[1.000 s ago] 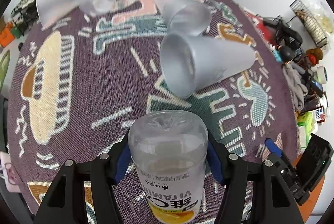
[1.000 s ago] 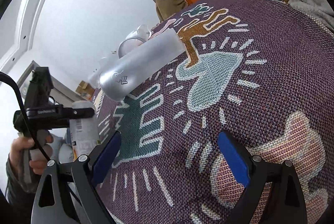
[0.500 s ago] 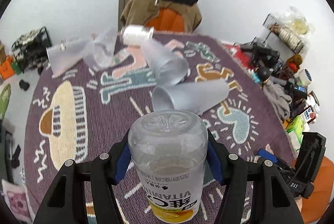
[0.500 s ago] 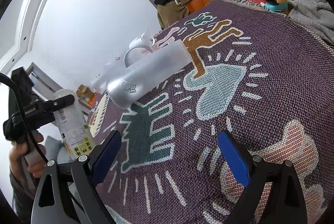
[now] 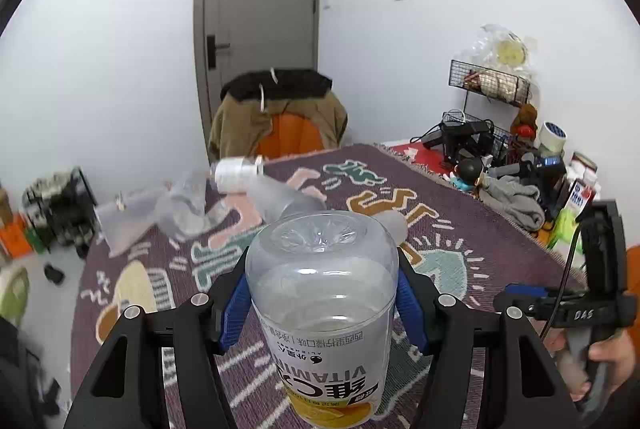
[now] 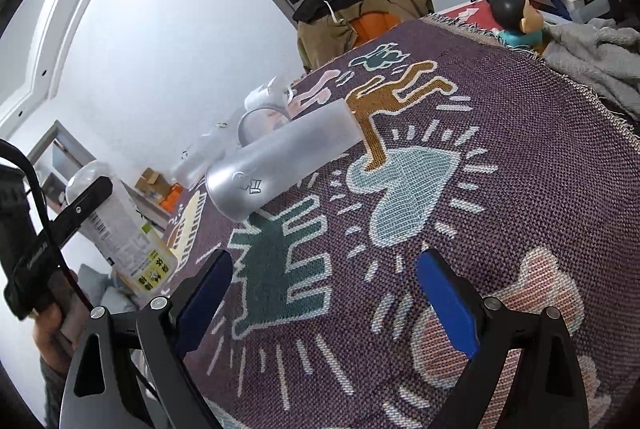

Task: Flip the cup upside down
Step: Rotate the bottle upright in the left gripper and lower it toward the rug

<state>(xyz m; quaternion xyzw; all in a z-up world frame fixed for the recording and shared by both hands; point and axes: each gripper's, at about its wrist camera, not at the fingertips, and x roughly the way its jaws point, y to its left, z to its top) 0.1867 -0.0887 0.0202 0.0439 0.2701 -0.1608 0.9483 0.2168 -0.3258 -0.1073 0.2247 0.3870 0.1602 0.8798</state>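
Note:
My left gripper point(image 5: 322, 293) is shut on a clear plastic vitamin bottle point(image 5: 324, 309), held with its base up and its yellow label reading upside down; it also shows in the right wrist view point(image 6: 116, 229). A frosted silver cup point(image 6: 280, 165) lies on its side on the patterned purple cloth point(image 6: 500, 157), its base toward my right gripper. My right gripper point(image 6: 324, 293) is open and empty, low over the cloth, short of that cup. In the left wrist view the bottle hides most of this cup.
More frosted cups point(image 5: 280, 197) and a clear cup point(image 5: 180, 209) lie on their sides at the cloth's far left, with a white-capped jar point(image 5: 236, 171). A chair draped with a jacket point(image 5: 280, 109) stands behind. Clutter, a figurine point(image 6: 516, 17) and a grey towel point(image 6: 592, 57) line the right edge.
My left gripper has lifted and tilted up with the bottle, so the view now takes in the door and wall. My right gripper has stayed open, with the lying cup a little nearer.

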